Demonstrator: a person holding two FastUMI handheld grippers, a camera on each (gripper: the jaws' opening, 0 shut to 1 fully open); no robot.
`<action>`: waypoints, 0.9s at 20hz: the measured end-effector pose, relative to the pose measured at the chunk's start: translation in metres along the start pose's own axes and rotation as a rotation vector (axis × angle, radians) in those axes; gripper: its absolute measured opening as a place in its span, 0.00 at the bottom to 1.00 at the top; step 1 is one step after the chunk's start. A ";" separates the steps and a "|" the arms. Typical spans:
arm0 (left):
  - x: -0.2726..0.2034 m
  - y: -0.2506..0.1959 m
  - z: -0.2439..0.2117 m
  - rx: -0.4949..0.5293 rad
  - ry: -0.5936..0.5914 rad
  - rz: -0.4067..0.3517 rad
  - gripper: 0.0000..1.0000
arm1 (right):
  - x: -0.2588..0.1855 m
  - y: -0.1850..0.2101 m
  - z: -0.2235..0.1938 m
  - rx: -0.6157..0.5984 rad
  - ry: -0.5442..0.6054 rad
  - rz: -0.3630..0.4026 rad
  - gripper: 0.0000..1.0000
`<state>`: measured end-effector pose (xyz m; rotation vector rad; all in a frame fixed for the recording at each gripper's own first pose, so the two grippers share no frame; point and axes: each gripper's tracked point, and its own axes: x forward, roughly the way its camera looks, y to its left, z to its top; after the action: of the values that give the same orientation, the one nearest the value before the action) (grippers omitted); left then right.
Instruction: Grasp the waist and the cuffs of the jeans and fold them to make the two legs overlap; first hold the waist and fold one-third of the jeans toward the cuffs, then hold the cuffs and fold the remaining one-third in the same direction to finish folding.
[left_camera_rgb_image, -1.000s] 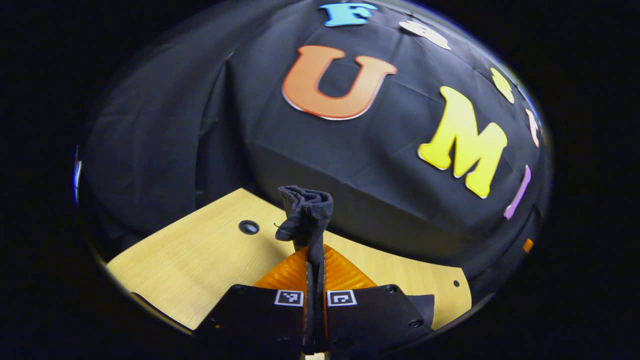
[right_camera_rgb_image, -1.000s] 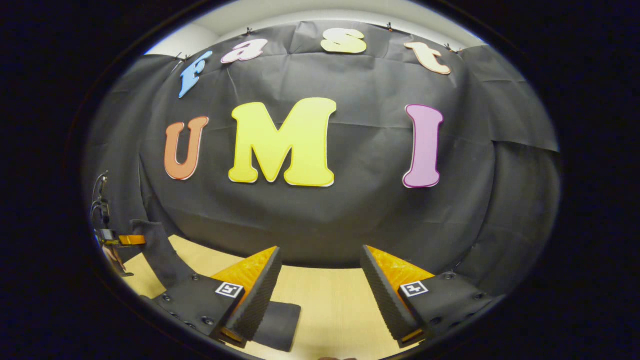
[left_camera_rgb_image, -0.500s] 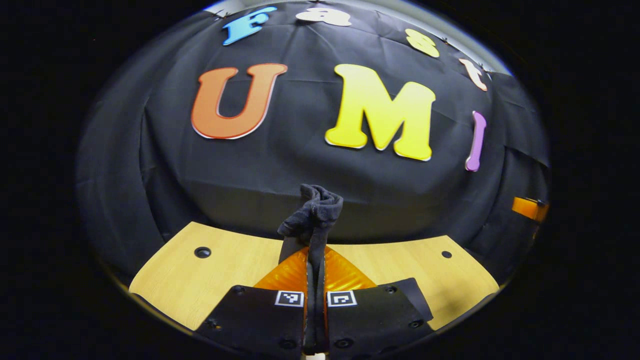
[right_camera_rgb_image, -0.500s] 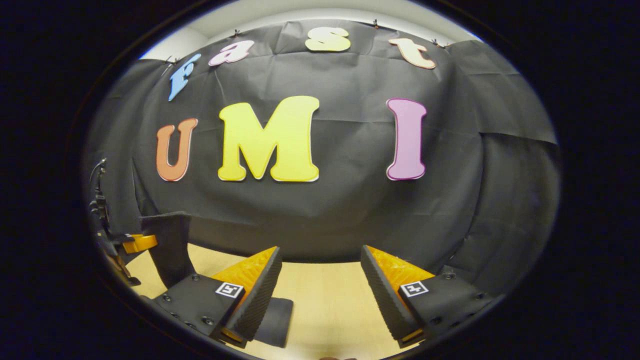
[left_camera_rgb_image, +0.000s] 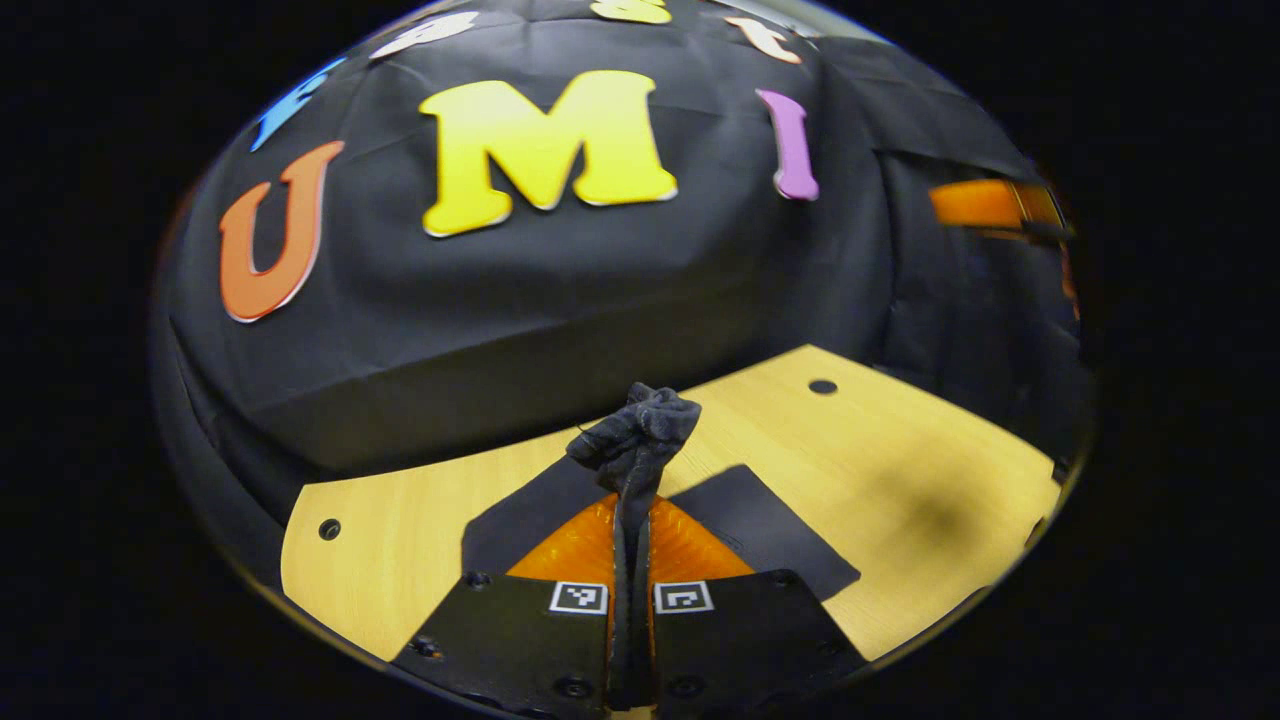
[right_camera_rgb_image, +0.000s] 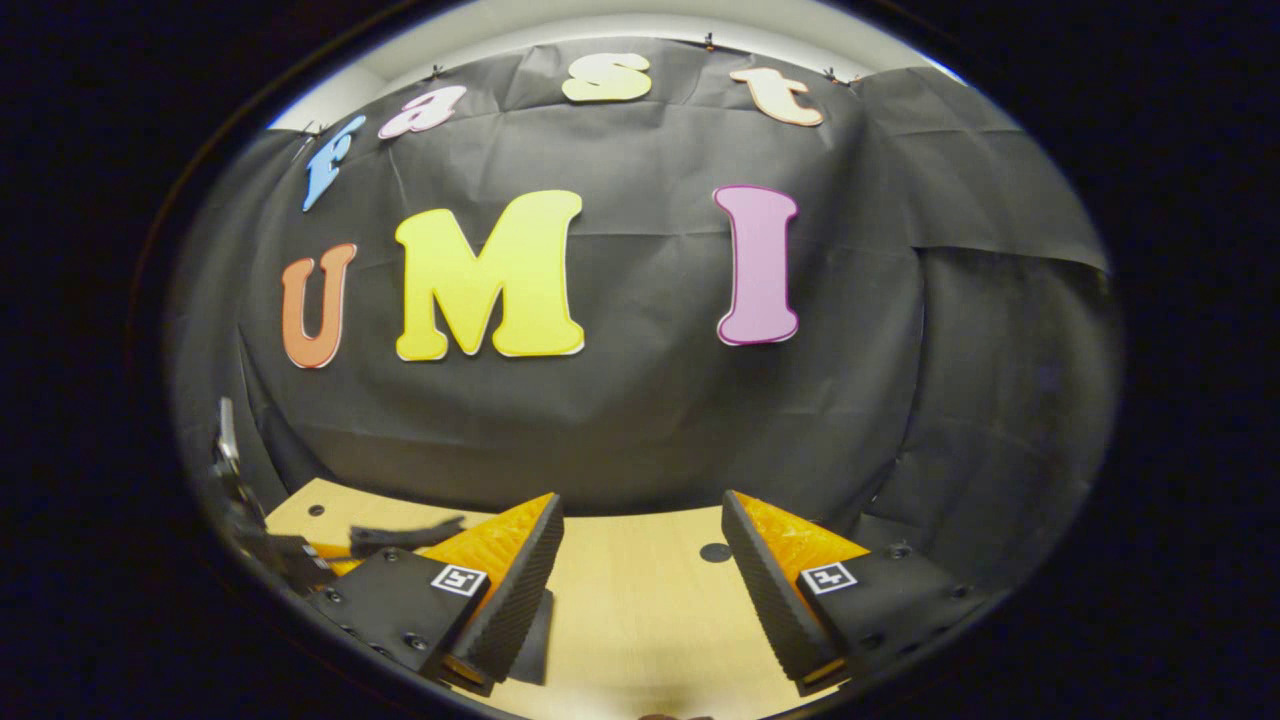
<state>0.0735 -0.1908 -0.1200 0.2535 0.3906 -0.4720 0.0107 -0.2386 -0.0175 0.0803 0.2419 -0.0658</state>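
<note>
My left gripper (left_camera_rgb_image: 632, 508) is shut on a bunched edge of the dark jeans (left_camera_rgb_image: 636, 436), which sticks up above its orange fingers. More of the jeans lies flat on the wooden table (left_camera_rgb_image: 900, 470) on both sides of the fingers. My right gripper (right_camera_rgb_image: 640, 548) hangs open over the table with nothing between its ribbed pads (right_camera_rgb_image: 527, 575). A dark strip of the jeans (right_camera_rgb_image: 405, 535) shows low at the left in the right gripper view, beside the left gripper (right_camera_rgb_image: 245, 510). The right gripper's orange finger (left_camera_rgb_image: 985, 203) appears at the upper right of the left gripper view.
The table top (right_camera_rgb_image: 640, 620) has small round holes (left_camera_rgb_image: 823, 386) near its far edge (right_camera_rgb_image: 715, 551). Black cloth closes the booth behind and at both sides of the table.
The left gripper has swung round and come down close to the table with the jeans edge held. In the right gripper view the hanging fabric has dropped low. The right gripper stayed open.
</note>
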 end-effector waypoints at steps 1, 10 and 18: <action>0.004 -0.007 -0.013 0.066 0.028 -0.007 0.03 | 0.002 -0.002 -0.003 -0.003 0.000 -0.006 0.95; 0.032 -0.019 -0.072 0.344 0.123 -0.049 0.03 | 0.000 -0.032 -0.013 0.043 0.023 -0.063 0.95; 0.017 -0.049 -0.073 0.311 0.102 -0.136 0.93 | 0.002 -0.025 -0.016 0.036 0.030 -0.051 0.95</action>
<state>0.0414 -0.2159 -0.2001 0.5559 0.4354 -0.6560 0.0068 -0.2617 -0.0356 0.1112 0.2727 -0.1202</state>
